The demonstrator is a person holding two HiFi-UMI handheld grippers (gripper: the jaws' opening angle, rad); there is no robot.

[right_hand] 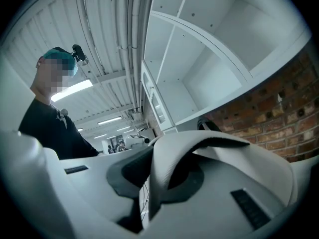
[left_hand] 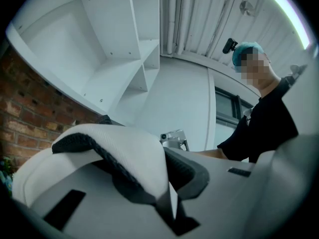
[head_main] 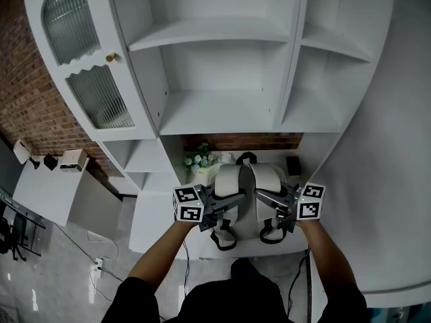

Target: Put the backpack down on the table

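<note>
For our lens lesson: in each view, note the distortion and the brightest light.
Head view: the straight shelves bow outward; the light is even. Left gripper view: black fisheye corners, a strip light glaring top right. Right gripper view: the same black rim, a ceiling lamp glaring at left.

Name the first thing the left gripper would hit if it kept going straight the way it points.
Past the shoulder strap it grips, probably the right gripper facing it; depth is unclear.
</note>
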